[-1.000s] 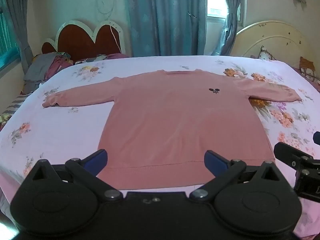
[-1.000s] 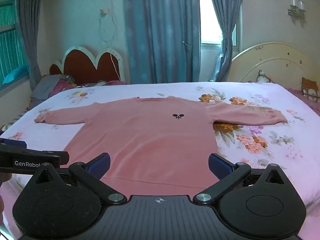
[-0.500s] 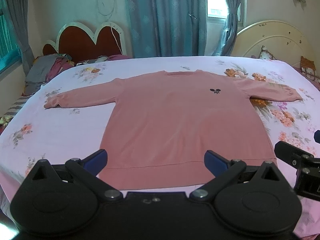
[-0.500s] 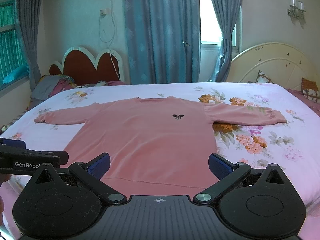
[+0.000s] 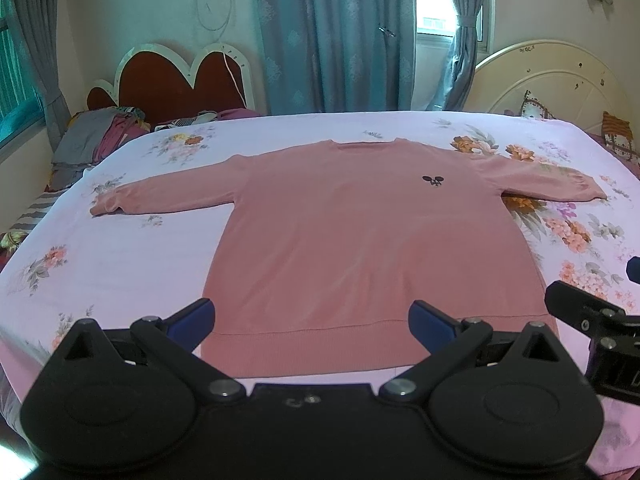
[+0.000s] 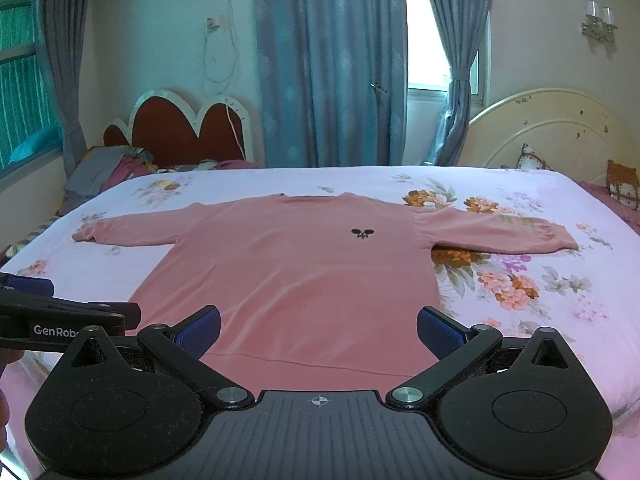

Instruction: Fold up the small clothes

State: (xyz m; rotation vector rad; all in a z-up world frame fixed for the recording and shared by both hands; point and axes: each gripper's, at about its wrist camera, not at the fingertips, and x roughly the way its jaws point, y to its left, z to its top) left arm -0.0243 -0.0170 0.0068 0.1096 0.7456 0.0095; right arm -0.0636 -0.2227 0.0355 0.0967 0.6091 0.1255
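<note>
A pink sweater [image 5: 360, 240] lies flat on the flowered bedsheet [image 5: 120, 264], both sleeves spread out to left and right and its hem nearest the two tools. The left gripper [image 5: 312, 316] and the right gripper [image 6: 318, 322] hang just short of that hem, jaws spread wide and holding nothing. If a finger digs too deep it may pinch the sheet along with the knit, or catch one layer only, and the fold would drag crooked

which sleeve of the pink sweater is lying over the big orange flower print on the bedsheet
The sleeve on the logo side, at image right. Its underside covers the orange flowers; the other sleeve rests on mostly plain sheet.
</note>
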